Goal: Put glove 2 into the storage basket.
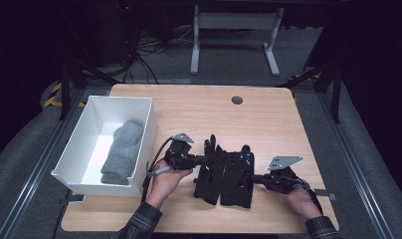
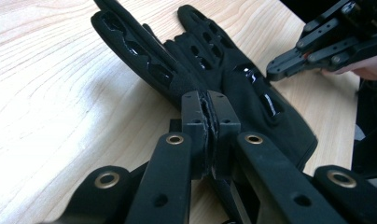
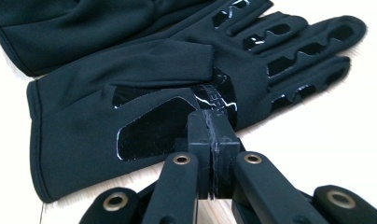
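Observation:
Two black gloves lie side by side, fingers pointing away, on the wooden table (image 1: pixel 273 124): the left glove (image 1: pixel 209 172) and the right glove (image 1: pixel 237 177). My left gripper (image 1: pixel 201 160) is shut, its tips at the left glove's outer edge (image 2: pixel 208 100). My right gripper (image 1: pixel 254 178) is shut too, its tips against the right glove's side near the thumb (image 3: pixel 213 122). No fabric shows between either pair of pads. In the left gripper view the glove (image 2: pixel 214 70) stretches ahead, and the right gripper (image 2: pixel 280 70) comes in from the top right. The right gripper view has the near glove (image 3: pixel 107 102) ahead.
A white open box (image 1: pixel 145 144) stands at the table's left with a folded grey cloth (image 1: pixel 123 149) inside. A round cable hole (image 1: pixel 237 100) sits near the far edge. Bare wood lies behind and to the right of the gloves.

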A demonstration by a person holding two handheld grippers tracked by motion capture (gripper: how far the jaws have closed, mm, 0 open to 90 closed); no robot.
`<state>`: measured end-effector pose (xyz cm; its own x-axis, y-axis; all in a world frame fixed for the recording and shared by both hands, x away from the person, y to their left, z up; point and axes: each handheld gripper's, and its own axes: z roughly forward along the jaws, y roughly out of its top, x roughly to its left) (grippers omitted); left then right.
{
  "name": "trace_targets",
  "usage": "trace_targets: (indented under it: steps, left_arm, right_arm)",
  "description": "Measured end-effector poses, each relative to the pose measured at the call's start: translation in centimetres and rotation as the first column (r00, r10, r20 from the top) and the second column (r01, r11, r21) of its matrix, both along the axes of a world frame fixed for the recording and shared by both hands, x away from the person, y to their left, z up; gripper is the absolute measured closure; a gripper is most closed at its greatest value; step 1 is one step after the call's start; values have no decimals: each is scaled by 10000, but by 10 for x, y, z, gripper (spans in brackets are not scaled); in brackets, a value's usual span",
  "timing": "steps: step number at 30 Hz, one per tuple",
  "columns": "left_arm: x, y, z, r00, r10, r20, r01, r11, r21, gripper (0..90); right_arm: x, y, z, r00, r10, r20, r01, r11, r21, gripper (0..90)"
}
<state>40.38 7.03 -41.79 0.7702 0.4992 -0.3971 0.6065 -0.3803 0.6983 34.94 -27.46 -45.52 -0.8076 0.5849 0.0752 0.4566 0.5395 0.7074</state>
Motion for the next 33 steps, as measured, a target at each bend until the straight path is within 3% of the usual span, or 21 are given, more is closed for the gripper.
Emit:
trace_targets:
  steps: [10, 33]
  left_arm:
    - [4, -3, 12, 9997, -112, 205, 115, 9998, -153, 874]
    - [11, -22, 14, 9982, -562, 184, 565, 9983, -145, 874]
  right_arm:
    - [2, 18, -1, 9993, 376, 3, -376, 9993, -38, 900]
    - [13, 53, -4, 9981, 612, 111, -612, 9981, -5, 900]
